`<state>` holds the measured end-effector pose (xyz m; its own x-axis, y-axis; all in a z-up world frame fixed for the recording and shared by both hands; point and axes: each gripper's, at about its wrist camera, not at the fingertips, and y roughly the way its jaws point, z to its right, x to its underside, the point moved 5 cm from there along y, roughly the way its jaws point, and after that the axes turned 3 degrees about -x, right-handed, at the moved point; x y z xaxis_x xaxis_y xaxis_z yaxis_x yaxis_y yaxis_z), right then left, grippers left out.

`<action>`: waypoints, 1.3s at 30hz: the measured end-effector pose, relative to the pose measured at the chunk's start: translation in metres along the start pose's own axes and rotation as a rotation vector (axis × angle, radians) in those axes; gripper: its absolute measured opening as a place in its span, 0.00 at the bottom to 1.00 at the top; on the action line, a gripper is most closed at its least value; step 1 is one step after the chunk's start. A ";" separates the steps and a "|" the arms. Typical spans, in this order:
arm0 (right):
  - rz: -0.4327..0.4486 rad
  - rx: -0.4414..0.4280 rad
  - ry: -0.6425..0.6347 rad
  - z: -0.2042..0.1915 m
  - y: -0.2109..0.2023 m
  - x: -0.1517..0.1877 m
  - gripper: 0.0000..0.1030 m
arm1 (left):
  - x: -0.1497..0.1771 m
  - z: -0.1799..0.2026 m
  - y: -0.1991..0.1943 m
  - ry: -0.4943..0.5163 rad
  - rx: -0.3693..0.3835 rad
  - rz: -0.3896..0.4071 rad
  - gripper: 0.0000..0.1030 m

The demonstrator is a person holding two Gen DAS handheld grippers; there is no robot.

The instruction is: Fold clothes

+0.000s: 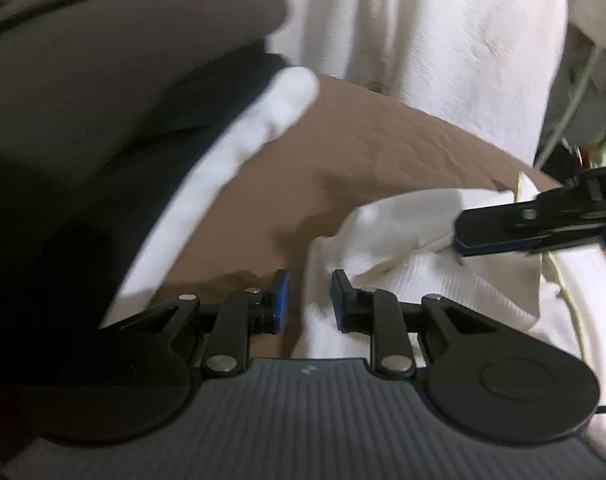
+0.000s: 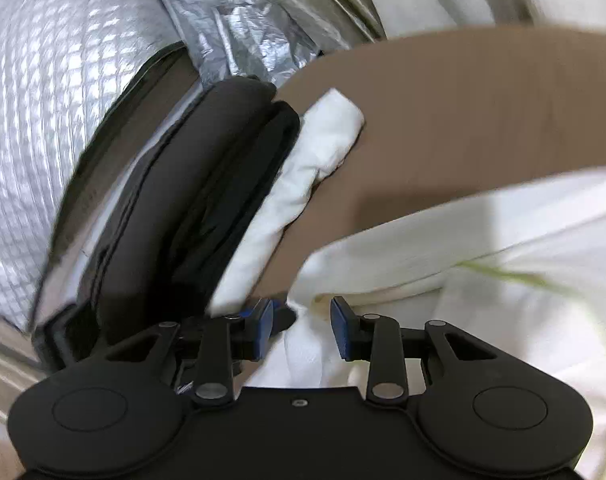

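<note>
Left gripper (image 1: 310,300) and right gripper (image 2: 301,326), fingers narrowly parted, over white garment (image 1: 403,236) on brown surface (image 1: 383,144); grip seemingly absent. Folded stack (image 2: 223,184) far left.

Soft ribbed white cloth garment (image 1: 403,272), matt brown cloth surface (image 1: 363,152), crinkled shiny silver foil (image 2: 239,20)

Left gripper (image 1: 310,300) fingers (image 1: 281,300) parted over white garment (image 1: 403,272).
</note>
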<state>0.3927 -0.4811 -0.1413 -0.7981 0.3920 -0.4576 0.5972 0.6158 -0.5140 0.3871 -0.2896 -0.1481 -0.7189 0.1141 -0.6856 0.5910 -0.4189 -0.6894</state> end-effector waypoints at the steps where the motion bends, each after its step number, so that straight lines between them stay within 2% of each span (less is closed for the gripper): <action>1: 0.008 -0.017 0.044 0.003 0.008 0.001 0.37 | 0.003 -0.003 -0.003 -0.024 0.012 -0.005 0.20; 2: 0.017 -0.033 0.088 0.007 0.016 0.002 0.37 | 0.005 -0.004 -0.004 -0.032 0.022 -0.011 0.20; 7: 0.005 -0.001 0.244 0.015 0.052 0.002 0.38 | 0.010 -0.003 -0.003 -0.010 0.029 -0.013 0.20; 11: 0.041 0.040 0.241 0.014 0.045 0.000 0.49 | 0.008 -0.004 -0.007 -0.033 0.063 0.000 0.20; 14: 0.032 0.058 0.190 0.009 0.048 -0.004 0.51 | 0.007 -0.002 -0.008 -0.051 0.076 0.043 0.20; 16: 0.041 0.060 0.140 0.001 0.050 -0.010 0.43 | 0.006 0.000 -0.008 -0.057 0.091 0.063 0.20; 17: 0.047 0.060 0.115 -0.003 0.051 -0.013 0.20 | 0.005 0.000 -0.009 -0.046 0.092 0.075 0.20; 18: 0.052 0.060 0.090 -0.008 0.052 -0.016 0.08 | 0.004 0.001 -0.011 -0.035 0.093 0.087 0.20; 21: 0.068 0.061 0.014 -0.020 0.055 -0.025 0.06 | -0.001 0.000 -0.017 -0.018 0.107 0.128 0.20; 25: 0.154 0.002 -0.098 -0.051 0.032 -0.039 0.06 | -0.013 0.003 -0.019 -0.045 0.127 0.135 0.20; 27: 0.146 0.021 -0.160 -0.061 0.026 -0.041 0.06 | -0.020 0.014 -0.022 -0.038 0.167 0.150 0.20; 29: 0.121 0.059 -0.219 -0.069 0.021 -0.040 0.06 | -0.025 0.025 -0.024 -0.026 0.191 0.171 0.25; 32: 0.080 0.058 -0.238 -0.075 0.012 -0.030 0.06 | -0.027 0.033 -0.023 -0.031 0.224 0.184 0.31; 36: 0.034 -0.018 -0.198 -0.074 0.006 -0.013 0.06 | -0.016 0.043 -0.011 0.006 0.273 0.148 0.41; 39: 0.000 -0.016 -0.201 -0.072 0.009 -0.007 0.06 | -0.011 0.054 0.001 0.023 0.325 0.098 0.45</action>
<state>0.3977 -0.4295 -0.0907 -0.7651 0.2482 -0.5942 0.5943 0.6274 -0.5031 0.3756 -0.3400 -0.1289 -0.6537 0.0781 -0.7527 0.5068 -0.6934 -0.5121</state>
